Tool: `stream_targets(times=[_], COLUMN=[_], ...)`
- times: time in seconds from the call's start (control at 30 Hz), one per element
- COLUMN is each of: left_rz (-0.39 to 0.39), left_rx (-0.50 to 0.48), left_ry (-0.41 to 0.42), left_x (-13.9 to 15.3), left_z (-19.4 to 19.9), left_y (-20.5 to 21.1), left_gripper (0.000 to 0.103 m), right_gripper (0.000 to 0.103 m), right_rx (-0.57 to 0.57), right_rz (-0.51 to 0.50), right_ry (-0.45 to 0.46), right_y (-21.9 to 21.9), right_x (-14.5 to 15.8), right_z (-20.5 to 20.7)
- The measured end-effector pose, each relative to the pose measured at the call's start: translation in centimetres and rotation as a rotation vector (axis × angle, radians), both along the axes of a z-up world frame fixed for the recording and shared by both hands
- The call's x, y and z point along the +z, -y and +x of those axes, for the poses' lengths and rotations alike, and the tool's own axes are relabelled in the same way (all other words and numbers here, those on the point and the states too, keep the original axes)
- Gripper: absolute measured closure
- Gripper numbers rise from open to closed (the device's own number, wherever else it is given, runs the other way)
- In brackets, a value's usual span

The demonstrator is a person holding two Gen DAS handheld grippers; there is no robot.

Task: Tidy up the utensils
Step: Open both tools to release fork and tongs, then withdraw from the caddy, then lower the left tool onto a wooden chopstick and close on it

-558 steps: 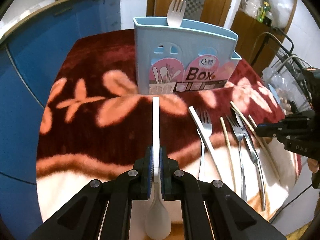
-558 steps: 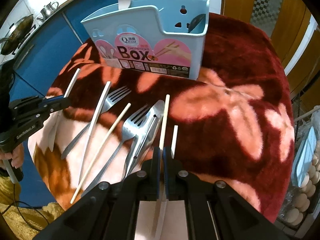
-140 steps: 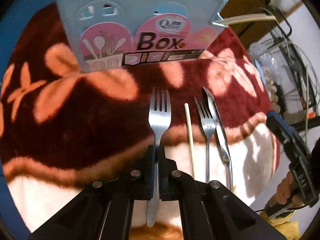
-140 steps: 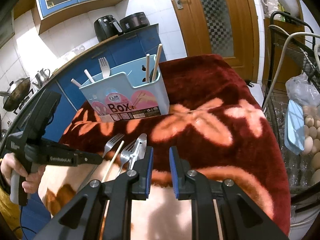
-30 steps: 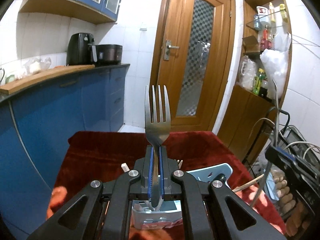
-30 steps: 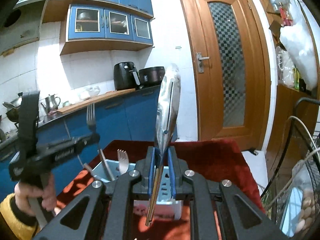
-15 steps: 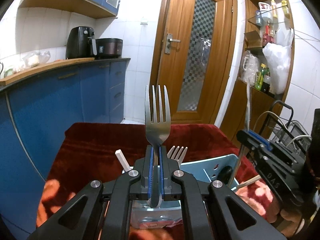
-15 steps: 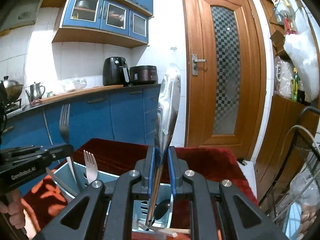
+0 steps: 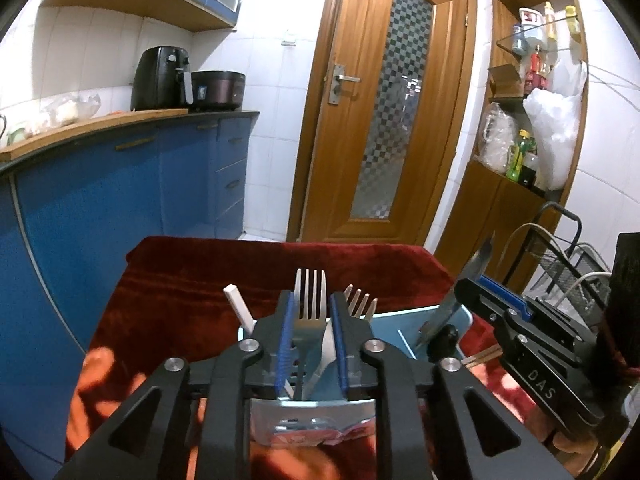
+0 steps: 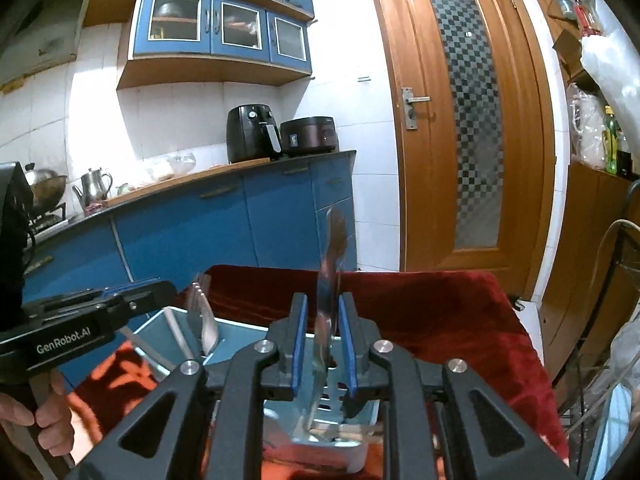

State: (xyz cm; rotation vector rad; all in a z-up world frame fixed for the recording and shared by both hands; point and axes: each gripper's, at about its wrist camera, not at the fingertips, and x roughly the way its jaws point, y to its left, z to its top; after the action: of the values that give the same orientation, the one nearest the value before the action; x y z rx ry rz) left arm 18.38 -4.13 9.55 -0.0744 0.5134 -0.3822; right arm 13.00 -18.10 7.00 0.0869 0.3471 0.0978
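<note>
Standing in the holder [image 9: 404, 322], a fork [image 9: 310, 304]; right view shows a knife [image 10: 330, 304].

A pale blue plastic utensil box [image 9: 404, 322] stands on a red cloth. Two steel forks [image 9: 309, 300] stand upright in it, tines up, beside a white handle [image 9: 239, 307]. A shiny steel knife [image 10: 330, 280] stands blade-up in another compartment, tilted slightly.

Blue cabinets [image 10: 224, 236], wooden door [image 9: 384, 120], white tiles [image 9: 92, 68]
</note>
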Motion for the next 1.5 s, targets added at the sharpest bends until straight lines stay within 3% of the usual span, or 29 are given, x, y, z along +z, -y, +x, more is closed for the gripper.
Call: stream_targets(times=[0.5,0.7,0.93,1.5], left_rz=[0.006,0.027,0.055,0.175], left_rx=[-0.002,0.017,-0.012,-0.159], left_ry=[0.056,0.062,-0.037,-0.342], left_x=[3.8,4.3,3.1,-4.0], left_z=[-5.3,-7.5,-9.3,-10.8], left_y=[-0.8,-1.8,-2.3,1.2], left_gripper=[0.078,0.078,0.078,0.078], right_gripper=[0.079,0.079,0.079,0.079], right_rx=[0.071,0.08,0.071,-0.014], right_rz=[0.03,0.029,0.001,0.065], right_ry=[0.123,0.117,0.061,-0.246], right_y=[-1.4,-2.1,-2.6,0.3], right_x=[5.0,5.9,5.4,-0.4], right_z=[-6.0,-8.9,-11.5,-14.2])
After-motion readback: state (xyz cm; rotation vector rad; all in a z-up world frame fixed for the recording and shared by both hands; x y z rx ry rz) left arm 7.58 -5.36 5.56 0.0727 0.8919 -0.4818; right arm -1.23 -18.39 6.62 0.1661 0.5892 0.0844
